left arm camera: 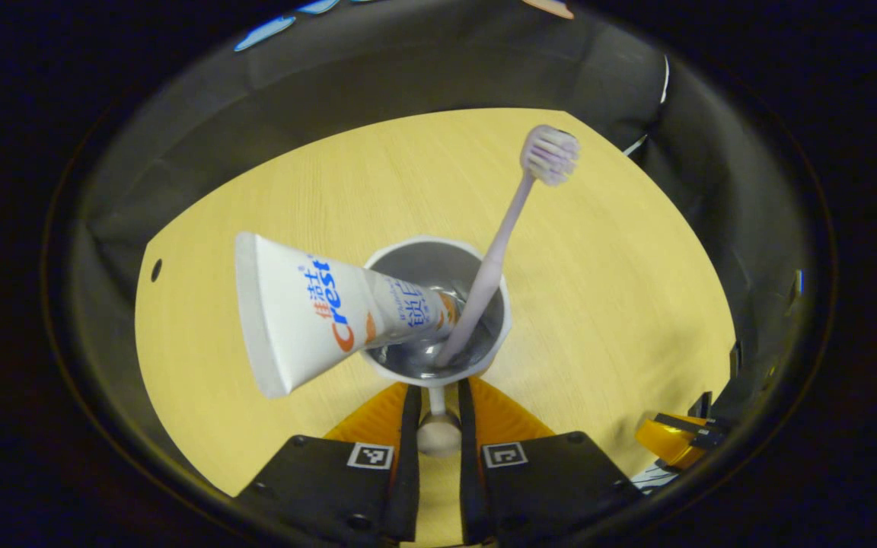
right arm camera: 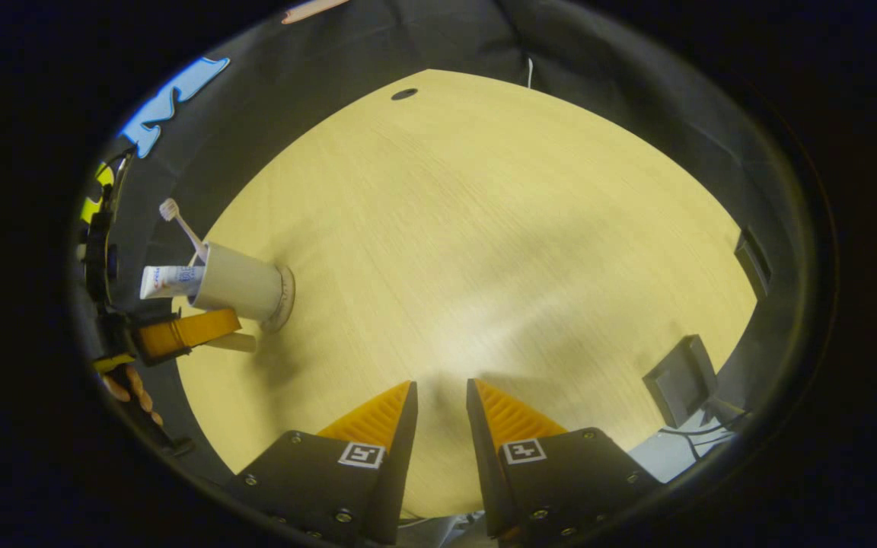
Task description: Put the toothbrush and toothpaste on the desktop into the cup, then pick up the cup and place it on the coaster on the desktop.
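Your left tongs (left arm camera: 438,426) pinch the cup's handle (left arm camera: 438,434).
The cup (left arm camera: 438,308) stands on a coaster (right arm camera: 284,295) on the tabletop (left arm camera: 598,304), holding the paste (left arm camera: 309,312) and brush (left arm camera: 507,236). Your right tongs (right arm camera: 441,399) hang slightly spread above bare tabletop, well apart from the cup.

The desk (left arm camera: 598,304) is pale wood-grain laminate, smooth with a soft sheen. The cup (left arm camera: 438,262) looks glossy inside and matt cream outside, and the toothpaste (left arm camera: 301,316) is smooth plastic. The toothbrush (left arm camera: 495,251) is satiny plastic with soft bristles.
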`<state>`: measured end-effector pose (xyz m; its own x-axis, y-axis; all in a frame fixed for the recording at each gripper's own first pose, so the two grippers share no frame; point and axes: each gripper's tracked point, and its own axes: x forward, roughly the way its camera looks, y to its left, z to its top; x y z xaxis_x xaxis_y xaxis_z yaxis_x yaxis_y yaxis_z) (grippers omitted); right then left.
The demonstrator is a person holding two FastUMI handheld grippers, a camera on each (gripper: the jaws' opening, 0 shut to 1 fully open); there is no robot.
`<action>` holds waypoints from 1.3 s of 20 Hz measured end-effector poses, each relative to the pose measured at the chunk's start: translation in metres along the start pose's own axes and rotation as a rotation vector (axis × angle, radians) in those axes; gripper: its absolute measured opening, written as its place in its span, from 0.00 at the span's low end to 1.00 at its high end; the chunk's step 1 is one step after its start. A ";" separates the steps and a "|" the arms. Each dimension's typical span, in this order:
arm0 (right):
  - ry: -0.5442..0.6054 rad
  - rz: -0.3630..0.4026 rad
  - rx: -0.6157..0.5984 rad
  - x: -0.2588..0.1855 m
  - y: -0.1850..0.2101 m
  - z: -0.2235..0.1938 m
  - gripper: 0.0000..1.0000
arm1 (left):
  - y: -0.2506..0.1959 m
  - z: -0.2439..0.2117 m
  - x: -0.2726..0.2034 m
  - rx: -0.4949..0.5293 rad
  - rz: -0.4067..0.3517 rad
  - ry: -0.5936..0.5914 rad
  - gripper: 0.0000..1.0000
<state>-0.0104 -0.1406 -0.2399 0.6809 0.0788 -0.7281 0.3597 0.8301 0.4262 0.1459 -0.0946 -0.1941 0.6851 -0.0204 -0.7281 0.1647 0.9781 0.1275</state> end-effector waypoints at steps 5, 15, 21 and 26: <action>-0.010 0.016 -0.036 -0.004 0.008 0.005 0.42 | -0.001 -0.010 -0.011 -0.059 -0.021 -0.021 0.34; -0.244 0.153 -0.324 -0.048 0.074 0.084 0.42 | 0.012 -0.034 -0.090 -0.333 -0.012 -0.241 0.33; -0.510 0.227 -0.509 -0.127 0.112 0.147 0.42 | 0.032 0.002 -0.181 -0.403 0.104 -0.531 0.33; -0.669 0.319 -0.599 -0.188 0.153 0.168 0.37 | 0.025 0.046 -0.261 -0.376 0.159 -0.750 0.30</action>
<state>0.0236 -0.1212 0.0518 0.9811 0.1726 -0.0875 -0.1667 0.9835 0.0707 0.0034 -0.0744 0.0300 0.9906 0.1203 -0.0650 -0.1283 0.9821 -0.1381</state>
